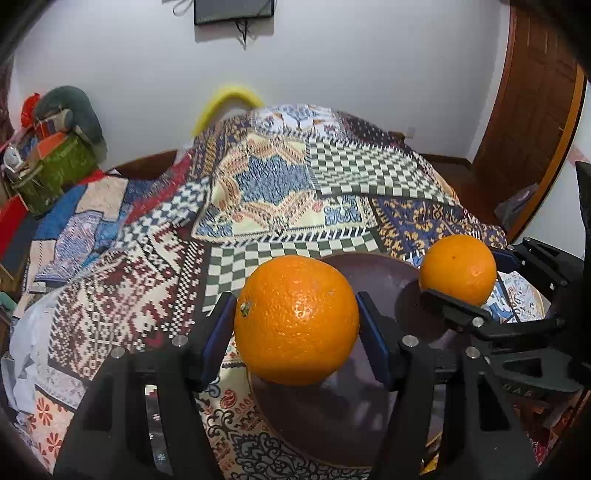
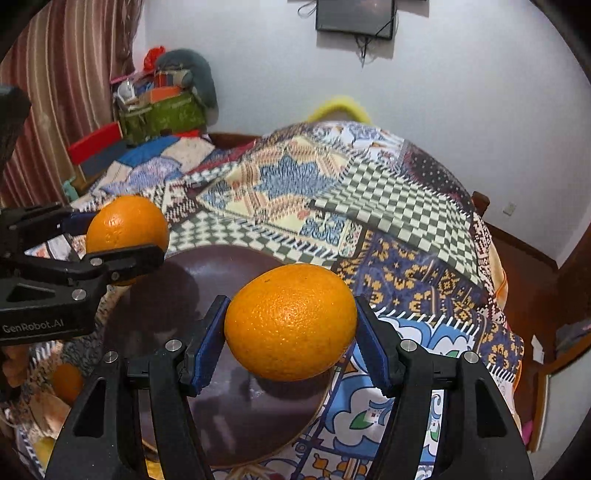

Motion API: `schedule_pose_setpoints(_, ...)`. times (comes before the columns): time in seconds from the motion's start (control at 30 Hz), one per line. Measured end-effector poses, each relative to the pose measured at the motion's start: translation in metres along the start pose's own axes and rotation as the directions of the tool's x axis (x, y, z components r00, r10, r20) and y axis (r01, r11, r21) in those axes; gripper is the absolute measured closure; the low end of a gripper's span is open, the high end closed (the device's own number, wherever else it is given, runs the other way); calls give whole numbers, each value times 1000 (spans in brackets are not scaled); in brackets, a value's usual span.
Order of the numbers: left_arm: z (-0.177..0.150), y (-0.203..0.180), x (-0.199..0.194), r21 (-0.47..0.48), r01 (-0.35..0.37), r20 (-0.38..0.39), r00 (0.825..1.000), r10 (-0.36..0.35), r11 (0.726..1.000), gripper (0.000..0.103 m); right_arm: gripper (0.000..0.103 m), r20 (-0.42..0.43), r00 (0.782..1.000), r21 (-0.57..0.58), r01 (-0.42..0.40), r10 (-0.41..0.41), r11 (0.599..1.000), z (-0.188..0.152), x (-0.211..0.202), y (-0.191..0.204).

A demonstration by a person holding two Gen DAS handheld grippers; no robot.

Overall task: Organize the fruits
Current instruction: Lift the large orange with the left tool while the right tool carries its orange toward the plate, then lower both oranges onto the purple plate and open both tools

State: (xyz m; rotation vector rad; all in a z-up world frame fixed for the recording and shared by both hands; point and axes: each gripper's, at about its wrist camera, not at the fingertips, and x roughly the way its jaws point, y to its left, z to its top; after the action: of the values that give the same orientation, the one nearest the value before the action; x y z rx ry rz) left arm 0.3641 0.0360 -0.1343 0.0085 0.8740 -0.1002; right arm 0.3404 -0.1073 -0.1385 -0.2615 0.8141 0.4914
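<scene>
My left gripper [image 1: 296, 325] is shut on an orange [image 1: 296, 320] and holds it above the left part of a dark brown plate [image 1: 384, 284]. My right gripper [image 2: 290, 326] is shut on a second orange [image 2: 290, 326] above the same plate's [image 2: 221, 266] right part. Each view shows the other gripper with its orange: the right one at the right edge [image 1: 458, 270], the left one at the left edge [image 2: 127, 225]. Another orange fruit [image 2: 66, 382] lies low at the left, partly hidden.
The plate rests on a patchwork cloth [image 1: 273, 192] over a bed. A green basket [image 1: 55, 166] of clutter stands at the far left. A wooden door [image 1: 532, 122] is at the right. A white wall with a dark screen [image 1: 233, 11] is behind.
</scene>
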Motion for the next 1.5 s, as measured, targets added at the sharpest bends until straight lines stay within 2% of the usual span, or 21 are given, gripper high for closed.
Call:
schedule_pose_setpoints(0.13, 0, 2, 15, -5, 8, -44, 999, -8, 1000, 39, 41, -51, 998, 2, -37, 37, 999, 1, 13, -2)
schedule_pose_setpoints(0.5, -4, 2, 35, -6, 14, -112, 994, -14, 1000, 39, 40, -98, 994, -12, -39, 38, 999, -3, 29, -1)
schedule_pose_setpoints(0.87, -5, 1, 39, -9, 7, -125, 992, -8, 1000, 39, 39, -111, 992, -7, -53, 52, 999, -7, 31, -2)
schedule_pose_setpoints(1.03, -4, -4, 29, -12, 46, -102, 994, -47, 999, 33, 39, -114, 992, -8, -47, 46, 999, -12, 26, -2)
schedule_pose_setpoints(1.23, -4, -12, 4, 14, 26, -50, 998, -25, 1000, 31, 39, -97, 995, -4, -40, 39, 999, -15, 10, -3)
schedule_pose_setpoints(1.5, -8, -11, -41, -3, 15, 17, 1000, -15, 1000, 31, 38, -53, 998, 12, -45, 46, 999, -18, -24, 1)
